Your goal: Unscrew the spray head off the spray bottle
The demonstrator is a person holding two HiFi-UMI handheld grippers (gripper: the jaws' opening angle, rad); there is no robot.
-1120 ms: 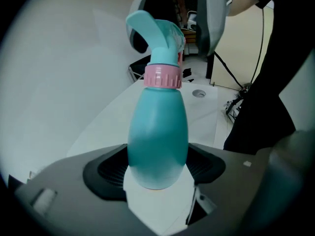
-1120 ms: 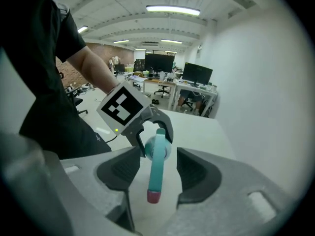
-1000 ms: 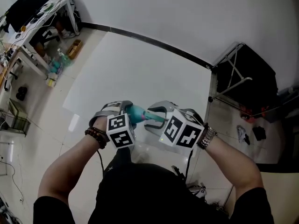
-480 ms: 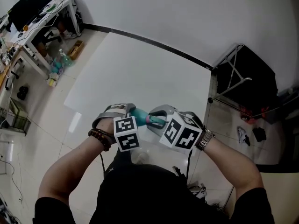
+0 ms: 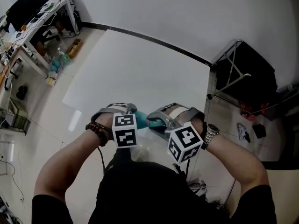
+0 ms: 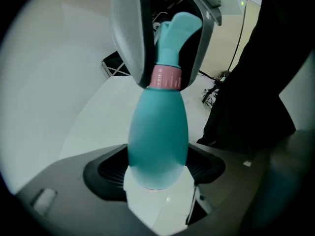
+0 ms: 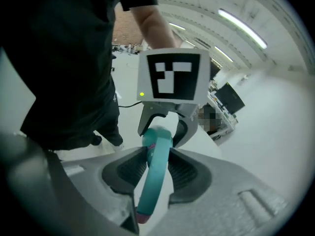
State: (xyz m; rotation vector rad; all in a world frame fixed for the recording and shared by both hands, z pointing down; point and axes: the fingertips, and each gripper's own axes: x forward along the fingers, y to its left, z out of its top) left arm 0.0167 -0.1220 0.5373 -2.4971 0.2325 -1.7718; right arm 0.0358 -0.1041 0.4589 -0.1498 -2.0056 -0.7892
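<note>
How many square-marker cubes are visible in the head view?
2. The left cube rides on the left gripper, just left of centre. The right cube rides on the right gripper, lower and to the right. None appears hidden.

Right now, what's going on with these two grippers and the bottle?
A person holds a spray bottle up between two handheld grippers. The left gripper has its jaws clamped on the bottle's teal body. The right gripper has its jaws on the spray head. The head sits on the pink collar, so it is not yet off.
</note>
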